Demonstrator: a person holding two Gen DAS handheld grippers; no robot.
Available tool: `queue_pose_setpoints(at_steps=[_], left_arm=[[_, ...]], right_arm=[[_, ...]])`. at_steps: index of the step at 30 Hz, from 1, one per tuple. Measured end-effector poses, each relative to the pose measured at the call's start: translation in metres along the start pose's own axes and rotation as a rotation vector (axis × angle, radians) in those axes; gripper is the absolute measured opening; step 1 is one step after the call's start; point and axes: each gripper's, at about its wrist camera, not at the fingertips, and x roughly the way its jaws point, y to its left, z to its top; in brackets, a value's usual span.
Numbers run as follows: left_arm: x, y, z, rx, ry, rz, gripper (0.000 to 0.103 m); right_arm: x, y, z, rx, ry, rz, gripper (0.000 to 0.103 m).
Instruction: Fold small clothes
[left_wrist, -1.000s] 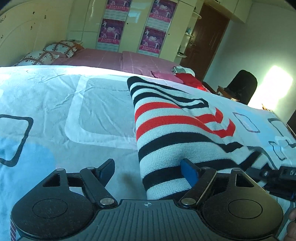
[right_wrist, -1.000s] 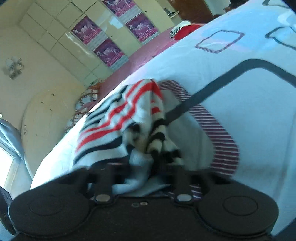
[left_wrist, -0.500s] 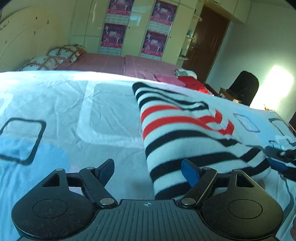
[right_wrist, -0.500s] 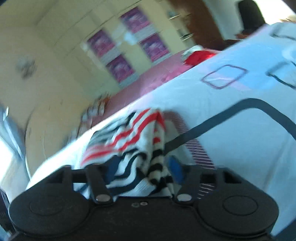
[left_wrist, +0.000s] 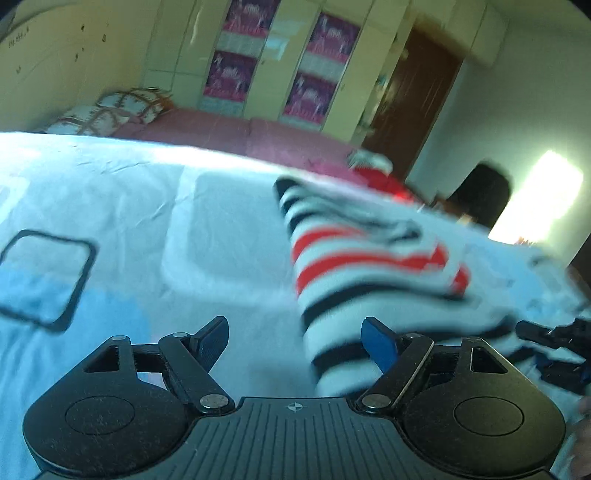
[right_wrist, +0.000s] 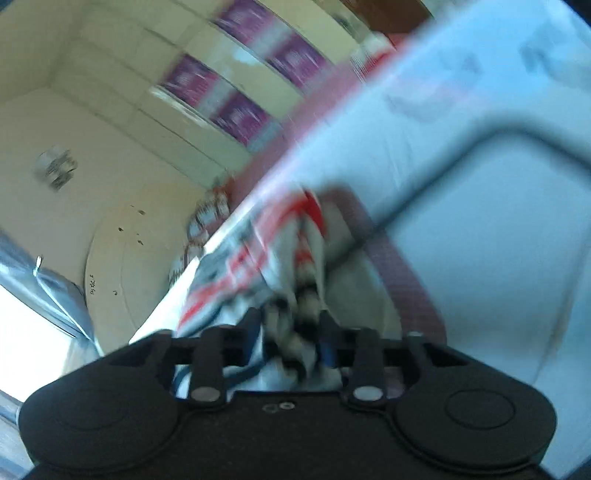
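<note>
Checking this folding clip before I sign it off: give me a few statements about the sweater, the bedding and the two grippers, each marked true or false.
1. The striped sweater lies on a light blue patterned bedspread. True.
2. The left gripper is clamped on the sweater. False: its jaws stand wide apart with nothing pinched; the sweater's near edge sits by its right finger.
3. The sweater has black and red stripes on white. True.
4. The right gripper has no cloth between its fingers. False: sweater fabric bunches between them while its jaws are opening.
5. The posters on the cabinet doors are green. False: they are purple and pink.
</note>
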Motion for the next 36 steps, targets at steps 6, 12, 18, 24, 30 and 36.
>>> queue_pose_setpoints(at_steps=[6, 12, 18, 24, 30, 36], left_arm=[[0.055, 0.001, 0.026, -0.032, 0.113, -0.116, 0.079], [0.074, 0.005, 0.018, -0.057, 0.166, -0.141, 0.079], [0.077, 0.012, 0.02, -0.064, 0.168, -0.181, 0.079], [0.076, 0.009, 0.023, -0.046, 0.166, -0.18, 0.079], [0.071, 0.008, 0.027, -0.043, 0.161, -0.199, 0.079], [0.091, 0.016, 0.016, -0.113, 0.269, -0.307, 0.079]], right_arm=[[0.049, 0.007, 0.035, -0.104, 0.094, -0.039, 0.078], [0.071, -0.01, 0.036, -0.066, 0.172, -0.041, 0.041], [0.073, -0.014, 0.039, -0.011, 0.213, 0.0, 0.058], [0.069, -0.011, 0.042, -0.055, 0.243, 0.017, 0.061], [0.069, -0.016, 0.046, -0.04, 0.26, 0.046, 0.067], [0.079, -0.014, 0.044, -0.087, 0.264, 0.033, 0.062]])
